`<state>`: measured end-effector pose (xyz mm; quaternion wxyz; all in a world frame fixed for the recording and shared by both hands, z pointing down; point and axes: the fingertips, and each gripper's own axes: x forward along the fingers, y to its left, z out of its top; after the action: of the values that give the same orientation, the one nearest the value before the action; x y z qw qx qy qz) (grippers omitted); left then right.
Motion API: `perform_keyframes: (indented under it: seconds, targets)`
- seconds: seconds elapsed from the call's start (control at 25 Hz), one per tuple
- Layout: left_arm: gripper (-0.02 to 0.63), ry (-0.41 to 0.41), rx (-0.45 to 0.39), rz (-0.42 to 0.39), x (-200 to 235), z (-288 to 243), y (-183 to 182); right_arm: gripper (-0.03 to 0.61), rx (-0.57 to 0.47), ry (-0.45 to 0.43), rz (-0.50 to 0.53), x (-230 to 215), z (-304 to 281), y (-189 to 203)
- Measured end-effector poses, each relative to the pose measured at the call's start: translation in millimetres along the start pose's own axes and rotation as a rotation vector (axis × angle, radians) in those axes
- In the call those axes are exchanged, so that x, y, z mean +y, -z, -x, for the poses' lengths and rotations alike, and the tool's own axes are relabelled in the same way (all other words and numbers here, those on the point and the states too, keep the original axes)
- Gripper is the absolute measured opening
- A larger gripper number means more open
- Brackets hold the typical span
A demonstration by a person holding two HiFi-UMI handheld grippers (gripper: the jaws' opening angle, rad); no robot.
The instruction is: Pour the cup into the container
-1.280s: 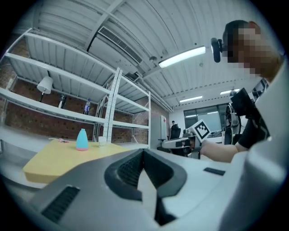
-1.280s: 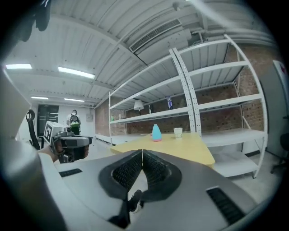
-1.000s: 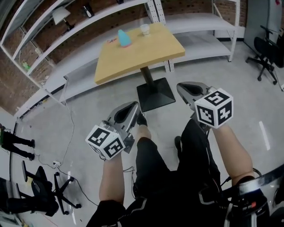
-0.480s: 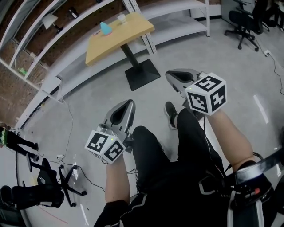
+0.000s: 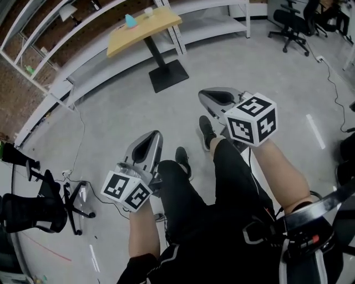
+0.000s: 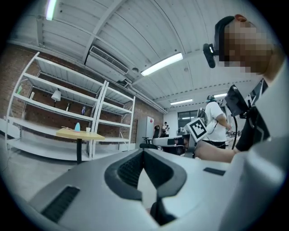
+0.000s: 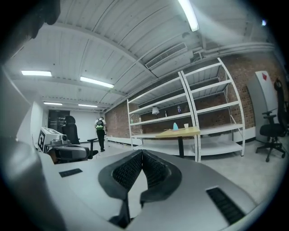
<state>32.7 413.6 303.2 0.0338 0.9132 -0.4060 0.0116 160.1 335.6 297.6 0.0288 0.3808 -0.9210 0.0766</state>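
A small white cup (image 5: 148,11) and a light-blue container (image 5: 130,21) stand on a wooden pedestal table (image 5: 145,29) far off at the top of the head view. Both grippers are held low near the person's legs, well short of the table. My left gripper (image 5: 153,135) is shut with nothing between its fingers, and so is my right gripper (image 5: 202,94). In the left gripper view the jaws (image 6: 143,151) meet, with the table (image 6: 80,134) small at the left. In the right gripper view the jaws (image 7: 142,152) touch, with the container (image 7: 175,127) and cup (image 7: 186,126) far ahead.
White shelving (image 5: 83,33) against a brick wall runs behind the table. Black office chairs stand at the left (image 5: 33,211) and top right (image 5: 291,22). Cables (image 5: 75,166) trail over the grey floor. A person (image 7: 100,131) stands far away.
The table with the cup and container has shrunk and slid toward the top left of the head view, so it is farther off now. Both grippers stay shut near the legs.
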Motion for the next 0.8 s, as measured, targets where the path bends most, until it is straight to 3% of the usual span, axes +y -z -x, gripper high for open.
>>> perform_keyframes:
  seconds: [0.44, 0.8]
  targets:
    - [0.002, -0.041, -0.022, -0.005, -148.9, 145.4, 5.0, 0.002, -0.032, -0.009, 0.008, 131.5, 161.2, 25.6]
    - [0.002, -0.056, -0.034, -0.001, -228.4, 208.7, 11.6, 0.002, -0.039, 0.002, 0.012, 184.1, 247.7, 39.4]
